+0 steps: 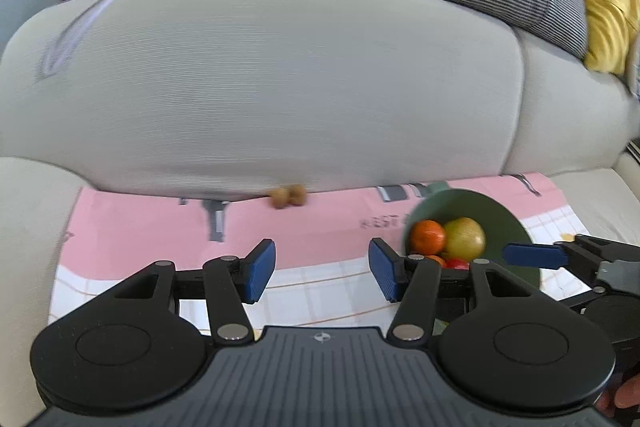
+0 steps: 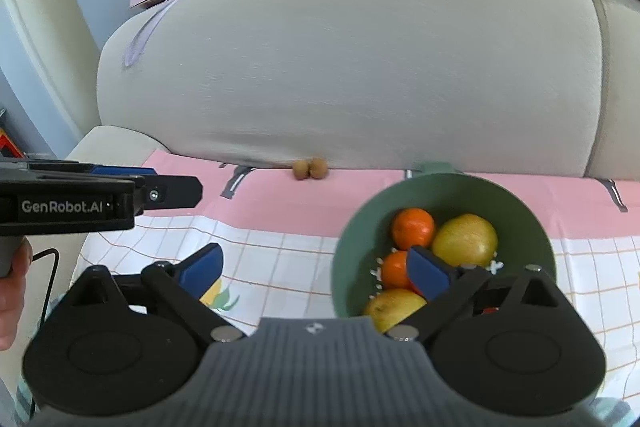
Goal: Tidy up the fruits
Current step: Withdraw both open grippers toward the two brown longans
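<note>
Eyeing two brown longans (image 1: pixel 287 195) by sofa back (image 1: pixel 260 99), ahead of our left gripper (image 1: pixel 322 273) | nearer than right gripper (image 2: pixel 316 273) | both released, empty.

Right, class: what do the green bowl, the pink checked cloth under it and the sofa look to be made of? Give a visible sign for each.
Bowl: probably plastic, matte; even green, no sharp glints.
Cloth: printed sheet, perhaps thin fabric or coated cloth; it lies flat with soft folds, so this stays uncertain.
Sofa: woven upholstery fabric, beige, matte; fine ribbed lines show across the cushion.
</note>
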Action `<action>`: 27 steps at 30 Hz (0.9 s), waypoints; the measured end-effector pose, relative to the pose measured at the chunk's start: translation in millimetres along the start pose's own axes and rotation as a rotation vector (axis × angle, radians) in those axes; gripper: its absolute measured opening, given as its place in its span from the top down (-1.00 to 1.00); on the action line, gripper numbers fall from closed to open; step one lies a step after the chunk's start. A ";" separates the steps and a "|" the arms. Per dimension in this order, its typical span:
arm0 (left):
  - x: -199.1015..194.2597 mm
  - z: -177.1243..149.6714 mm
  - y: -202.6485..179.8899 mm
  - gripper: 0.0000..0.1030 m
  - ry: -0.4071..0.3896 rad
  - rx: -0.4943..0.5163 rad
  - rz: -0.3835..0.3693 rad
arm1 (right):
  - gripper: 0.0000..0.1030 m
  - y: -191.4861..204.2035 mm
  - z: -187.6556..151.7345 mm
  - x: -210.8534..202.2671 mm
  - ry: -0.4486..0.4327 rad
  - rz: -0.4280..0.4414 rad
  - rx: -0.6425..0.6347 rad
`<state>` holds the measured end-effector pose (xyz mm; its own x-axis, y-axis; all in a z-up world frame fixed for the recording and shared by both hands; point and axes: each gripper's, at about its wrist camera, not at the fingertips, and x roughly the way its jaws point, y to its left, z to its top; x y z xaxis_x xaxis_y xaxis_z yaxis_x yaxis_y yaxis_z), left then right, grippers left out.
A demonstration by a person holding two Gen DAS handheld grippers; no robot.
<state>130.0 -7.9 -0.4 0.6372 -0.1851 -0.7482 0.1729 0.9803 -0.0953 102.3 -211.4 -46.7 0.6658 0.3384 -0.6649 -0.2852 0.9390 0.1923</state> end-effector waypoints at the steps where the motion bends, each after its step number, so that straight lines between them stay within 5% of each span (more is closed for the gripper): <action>1: 0.6 -0.5 4.2 -0.23 -0.003 -0.008 0.008 | -0.84 2.6 1.0 1.8 -0.004 0.000 -0.003; 17: 29.7 2.4 56.1 -0.23 0.004 -0.091 0.041 | -0.82 32.5 30.9 48.1 -0.034 0.005 -0.099; 27: 80.0 15.5 64.9 -0.18 0.042 -0.126 -0.023 | -0.41 23.5 52.5 109.7 0.018 -0.048 -0.175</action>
<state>203.8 39.9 -56.3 0.6018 -0.2069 -0.7714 0.0899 0.9773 -0.1921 204.9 -149.0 -77.3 0.6698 0.2909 -0.6832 -0.3701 0.9284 0.0325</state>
